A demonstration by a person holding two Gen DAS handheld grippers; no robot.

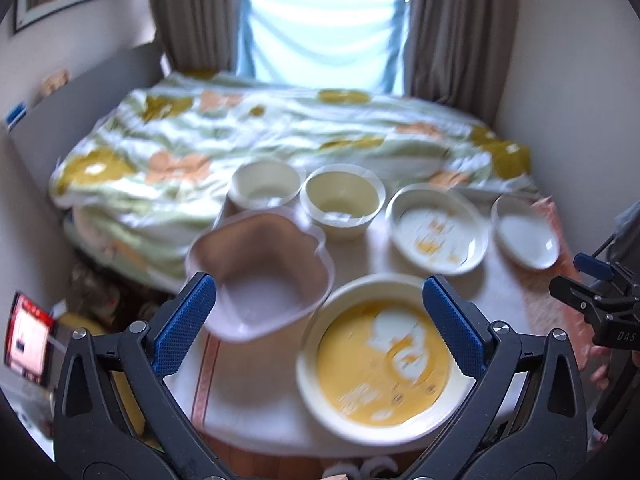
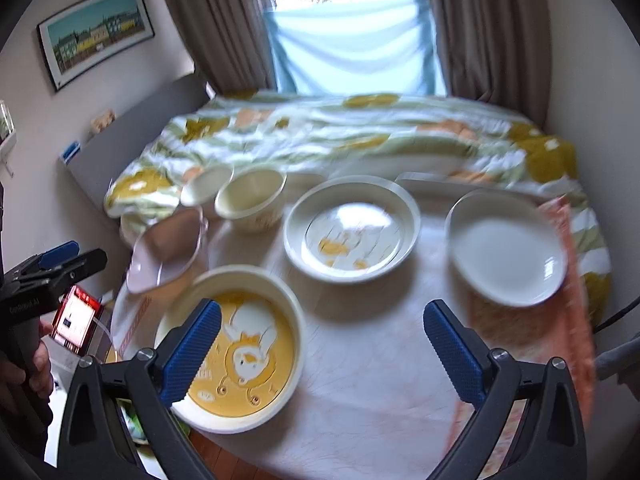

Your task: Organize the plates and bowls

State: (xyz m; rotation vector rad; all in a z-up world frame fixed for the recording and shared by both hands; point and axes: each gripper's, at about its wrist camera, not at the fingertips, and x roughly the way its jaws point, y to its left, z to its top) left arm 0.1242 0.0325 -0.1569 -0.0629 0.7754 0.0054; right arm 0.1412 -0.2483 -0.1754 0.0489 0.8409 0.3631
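Two grippers seen, both with blue-padded jaws spread apart and nothing between them: left gripper [image 1: 320, 324], right gripper [image 2: 322, 350]. Both views motion-blurred.

Nearest, at table [image 2: 360, 380] front edge: yellow plate [image 2: 236, 352] with cream rim and white cartoon figure, flat on pale tablecloth [image 2: 368, 344]. Partly framed by left gripper in left wrist view; left finger pad [image 2: 192, 352] of right gripper overlapping its near-left rim in right wrist view.

Just behind-left of yellow plate: pinkish lobed bowl [image 1: 260, 272], tilted, overhanging table's left edge; contact with yellow plate could not be told.

Middle row: cream plate [image 2: 352, 228] with orange-and-white print, then plain white plate [image 2: 506, 248] to its right, partly on orange woven mat [image 2: 560, 312]. Apart from each other.

Far-left row: two cream bowls side by side, upright, first cream bowl [image 1: 266, 186] and second cream bowl [image 1: 342, 200], near table's back edge.

Beyond table: bed with floral duvet [image 2: 340, 136]; then grey curtains [image 2: 492, 28] around bright window [image 2: 348, 36]. Framed picture [image 2: 96, 32] on left wall.
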